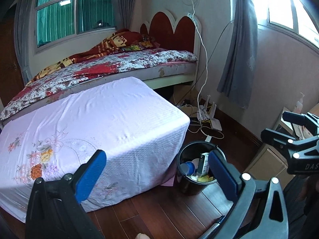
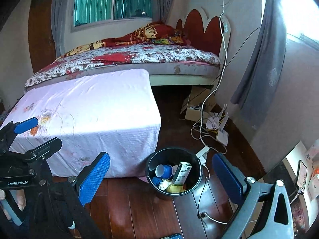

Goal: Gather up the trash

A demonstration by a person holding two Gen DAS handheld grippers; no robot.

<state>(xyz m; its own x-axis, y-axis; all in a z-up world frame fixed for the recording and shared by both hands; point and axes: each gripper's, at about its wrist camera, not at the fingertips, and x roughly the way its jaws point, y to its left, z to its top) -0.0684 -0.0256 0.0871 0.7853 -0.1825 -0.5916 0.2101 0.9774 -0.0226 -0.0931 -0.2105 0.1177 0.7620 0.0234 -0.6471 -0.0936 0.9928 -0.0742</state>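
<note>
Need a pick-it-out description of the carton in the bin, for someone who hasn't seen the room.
Find the low block draped in a pale pink floral sheet in front of the bed; by its near corner, a round black bin stands on the dark wood floor. Inside it, the carton stands upright against the right side. It is the only tall, boxy, white-and-green item, unlike the blue cup and crumpled scraps beside it.

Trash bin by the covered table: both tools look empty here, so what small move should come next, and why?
Probably pull both tools back and scan the floor for leftovers. The black bin already holds a blue cup, a carton and crumpled scraps; the left tool and right tool are open and empty, and the lilac cloth shows no litter.
</note>
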